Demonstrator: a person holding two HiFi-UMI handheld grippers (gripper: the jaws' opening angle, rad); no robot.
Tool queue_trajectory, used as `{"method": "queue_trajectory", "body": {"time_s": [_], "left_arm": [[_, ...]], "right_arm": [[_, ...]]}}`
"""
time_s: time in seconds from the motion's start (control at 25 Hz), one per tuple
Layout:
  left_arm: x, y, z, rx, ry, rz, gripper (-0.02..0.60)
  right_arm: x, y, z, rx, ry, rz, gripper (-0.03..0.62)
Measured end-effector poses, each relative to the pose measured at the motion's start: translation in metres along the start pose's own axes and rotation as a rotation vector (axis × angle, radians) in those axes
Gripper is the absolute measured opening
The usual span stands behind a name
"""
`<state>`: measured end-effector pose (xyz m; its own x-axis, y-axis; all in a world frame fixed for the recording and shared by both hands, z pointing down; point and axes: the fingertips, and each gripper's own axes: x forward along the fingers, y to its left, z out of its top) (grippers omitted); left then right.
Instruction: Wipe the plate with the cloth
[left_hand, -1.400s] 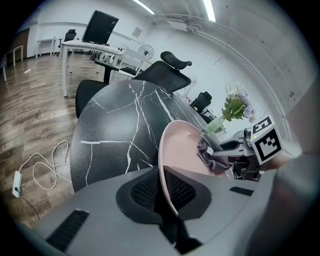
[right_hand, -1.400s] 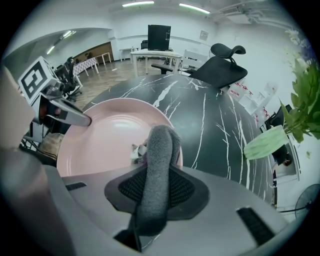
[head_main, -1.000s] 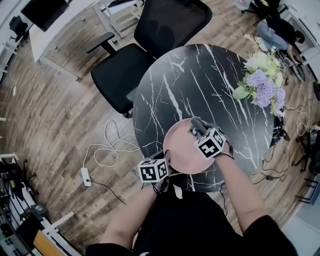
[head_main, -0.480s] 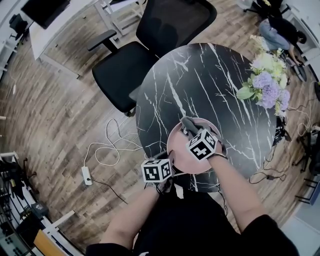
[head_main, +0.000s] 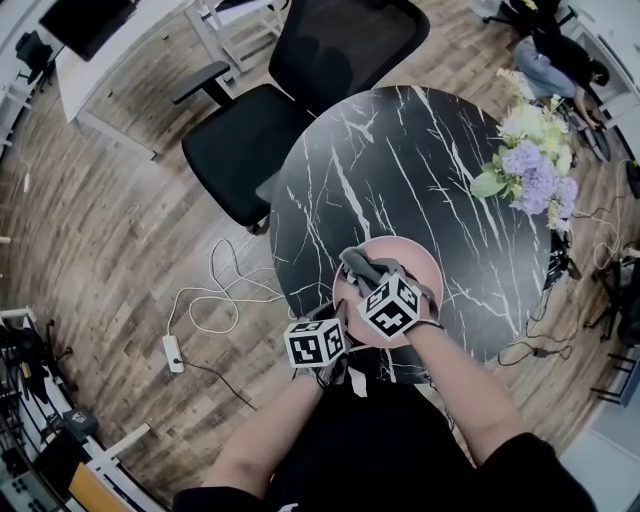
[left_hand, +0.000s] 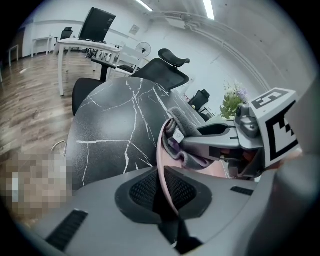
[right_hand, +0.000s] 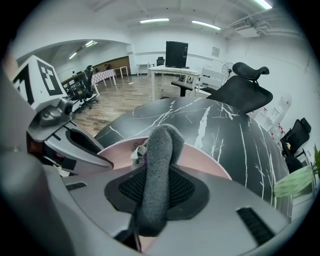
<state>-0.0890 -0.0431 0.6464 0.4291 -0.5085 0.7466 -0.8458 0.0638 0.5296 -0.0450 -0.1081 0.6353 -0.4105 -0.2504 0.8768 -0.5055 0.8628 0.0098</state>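
Note:
A pink plate (head_main: 420, 262) rests near the front edge of the round black marble table (head_main: 400, 170). My left gripper (head_main: 333, 322) is shut on the plate's near-left rim (left_hand: 161, 165), the thin pink edge pinched between its pads. My right gripper (head_main: 362, 270) is shut on a folded grey cloth (head_main: 356, 264) and holds it down on the plate's left part. In the right gripper view the grey cloth (right_hand: 159, 165) bulges up between the jaws over the pink plate (right_hand: 200, 157). In the left gripper view the cloth (left_hand: 181, 125) sits just behind the rim.
A bunch of purple and white flowers (head_main: 530, 165) stands at the table's right edge. A black office chair (head_main: 290, 90) is pulled up to the table's far left side. Cables and a power strip (head_main: 172, 352) lie on the wooden floor.
My right gripper has slid the cloth across the plate from its right part to its left, toward the left gripper. The left gripper has stayed on the rim.

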Motion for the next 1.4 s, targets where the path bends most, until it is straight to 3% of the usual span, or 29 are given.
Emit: {"method": "queue_trajectory", "body": {"time_s": [0.36,0.52,0.8,1.4], "left_arm": [[-0.001,-0.001,0.001,-0.009,-0.02,0.021,0.049],[-0.001,-0.001,0.001,-0.012,-0.026,0.025,0.048],[-0.002,-0.001,0.001,-0.002,-0.031,0.031,0.048],[-0.001,-0.002,0.001,-0.005,-0.04,0.032,0.048]], "right_arm": [[-0.011,0.042,-0.005,0.17,-0.046,0.147,0.107],[-0.013,0.047,-0.015,0.198,-0.032,0.166,0.107],[-0.019,0.033,-0.035,0.104,0.014,0.102,0.107],[-0.035,-0.048,-0.076,0.076,0.104,-0.118,0.109]]}}
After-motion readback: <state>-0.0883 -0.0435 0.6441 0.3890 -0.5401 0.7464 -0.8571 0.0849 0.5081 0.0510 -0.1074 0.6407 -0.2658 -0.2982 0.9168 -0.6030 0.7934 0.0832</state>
